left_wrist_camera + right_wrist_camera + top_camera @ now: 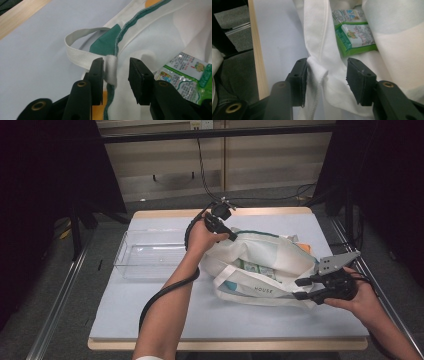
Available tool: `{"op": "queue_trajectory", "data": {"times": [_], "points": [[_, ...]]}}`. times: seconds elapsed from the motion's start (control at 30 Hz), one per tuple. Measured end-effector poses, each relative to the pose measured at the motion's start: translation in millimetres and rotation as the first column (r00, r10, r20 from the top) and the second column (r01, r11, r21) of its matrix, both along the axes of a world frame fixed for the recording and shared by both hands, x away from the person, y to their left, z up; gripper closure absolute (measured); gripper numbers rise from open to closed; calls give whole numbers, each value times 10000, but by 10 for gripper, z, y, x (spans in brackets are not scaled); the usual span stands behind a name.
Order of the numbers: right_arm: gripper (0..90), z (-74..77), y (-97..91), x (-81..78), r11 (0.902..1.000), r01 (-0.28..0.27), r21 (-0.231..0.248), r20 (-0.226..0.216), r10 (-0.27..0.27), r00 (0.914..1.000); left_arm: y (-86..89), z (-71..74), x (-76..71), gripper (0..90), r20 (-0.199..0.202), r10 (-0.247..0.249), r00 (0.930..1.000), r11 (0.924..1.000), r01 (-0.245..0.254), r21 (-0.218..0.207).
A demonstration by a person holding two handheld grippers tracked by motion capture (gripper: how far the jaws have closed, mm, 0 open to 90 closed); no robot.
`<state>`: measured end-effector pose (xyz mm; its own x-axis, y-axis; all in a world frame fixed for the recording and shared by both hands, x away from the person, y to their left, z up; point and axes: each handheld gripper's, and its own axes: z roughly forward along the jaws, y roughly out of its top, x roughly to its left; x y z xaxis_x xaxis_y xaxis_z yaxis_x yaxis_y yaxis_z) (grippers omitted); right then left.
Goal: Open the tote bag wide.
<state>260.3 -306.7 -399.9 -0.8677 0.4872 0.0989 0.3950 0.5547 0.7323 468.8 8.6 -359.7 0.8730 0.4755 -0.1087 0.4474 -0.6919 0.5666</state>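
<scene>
- Sitting at far left of the table (150,320), a clear plastic bin (145,255) is lying just beside the bag's left side, w/ your left forearm crossing in front of its right end.
- You're holding the left gripper (231,236) at the bag's back-left rim, hand reaching fwd over the table.
- In the left gripper view, the left gripper (115,81) is standing w/ jaws partly apart; the left pad is touching a fold of white strap (111,68) at the green-piped rim, the right pad is off the cloth. Not clamped.
- A loop of white handle (77,47) is curving out to the left of that jaw, above the grey tabletop.
- The white tote bag (260,265) is lying mid-right on the table, mouth gaping, teal patches on the cloth, "HOUSE" printed on the near side.
- Green snack packets (257,269) are lying inside the bag; they're also showing at the right in the left gripper view (190,72) and up top in the right gripper view (355,32).
- You're holding the right gripper (299,289) at the bag's near-right edge, its grey plate on top.
- In the right gripper view, the right gripper (326,81) is standing w/ jaws apart around a bunched white cloth edge (319,70); the cloth is brushing the left pad, w/ a gap at the right pad. Not gripping.
</scene>
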Motion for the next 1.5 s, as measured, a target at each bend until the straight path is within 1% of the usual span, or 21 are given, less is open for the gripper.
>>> {"op": "queue_trajectory", "data": {"times": [0.07, 0.1, 0.13, 0.17, 0.23, 0.37, 0.47, 0.53, 0.57, 0.6, 0.7, 0.77, 0.83, 0.9, 0.97, 1.0, 1.03, 1.1, 1.17, 1.27, 1.5], "points": [[476, 39, -2, 10, 10000, 85, -45, 55, -85, 9999, 18, 32, -20, 646, 62, 15, 10000, 9999, -14, -102], [464, 57, -3, 15, 9999, 121, -23, 79, -121, 9999, 31, 53, -23, 644, 55, -87, 9999, 9999, 87, -56], [461, 80, -4, 16, 9998, 205, -17, 29, -205, 9998, 33, 59, -37, 644, 104, -15, 9999, 9999, 17, -150], [453, 97, -8, 24, 9997, 245, 18, 87, -245, 9997, 44, 77, -44, 645, 72, -65, 10000, 9999, 65, -107], [439, 130, -12, 39, 9993, 319, 190, 148, -322, 9994, 56, 91, -64, 644, 112, -47, 9999, 9997, 50, -253], [430, 203, -9, 63, 9989, 437, 156, 205, -440, 9988, 76, 136, -101, 649, 193, -21, 9998, 9991, 29, -421], [428, 257, -7, 85, 9988, 472, 144, 241, -475, 9986, 85, 151, -120, 649, 227, -53, 9997, 9991, 63, -428], [431, 282, -9, 107, 9982, 572, 165, 281, -577, 9979, 96, 166, -150, 654, 279, -250, 9993, 9991, 259, -326], [435, 293, -11, 120, 9982, 585, 135, 263, -589, 9979, 88, 166, -173, 654, 335, -135, 9993, 9992, 147, -365], [446, 300, -10, 134, 9980, 624, 84, 297, -626, 9976, 93, 175, -181, 654, 362, -253, 9990, 9991, 264, -318], [479, 313, -11, 190, 9972, 744, 4, 293, -744, 9968, 101, 192, -212, 655, 396, -188, 9990, 9991, 203, -380], [501, 317, -6, 227, 9965, 841, -48, 277, -839, 9961, 123, 203, -215, 665, 308, -254, 9992, 9984, 269, -499], [527, 316, -5, 267, 9960, 885, -90, 284, -882, 9957, 127, 207, -225, 666, 385, -230, 9990, 9987, 247, -454], [566, 311, 1, 300, 9957, 925, -29, 270, -924, 9954, 127, 214, -255, 676, 335, -326, 9989, 9981, 343, -512], [573, 309, 5, 317, 9957, 924, -62, 270, -922, 9954, 126, 217, -264, 694, 290, -442, 9986, 9977, 456, -511], [594, 323, 25, 339, 9955, 937, -123, 315, -933, 9951, 117, 215, -283, 701, 282, -399, 9988, 9972, 416, -619], [601, 334, 39, 347, 9954, 953, -131, 347, -948, 9949, 105, 213, -309, 705, 247, -550, 9982, 9961, 566, -679], [621, 359, 60, 362, 9954, 953, -112, 375, -948, 9948, 94, 207, -325, 713, 237, -580, 9980, 9956, 596, -723], [632, 386, 83, 373, 9959, 899, -133, 388, -894, 9952, 75, 177, -357, 719, 110, -701, 9975, 9948, 707, -736], [655, 411, 100, 386, 9954, 933, -211, 435, -923, 9948, 62, 148, -380, 731, 82, -690, 9976, 9946, 694, -770], [823, 458, 108, 499, 9932, 1125, -311, 411, -1112, 9929, 21, 55, -439, 775, -65, -847, 9964, 9925, 837, -893]]}}
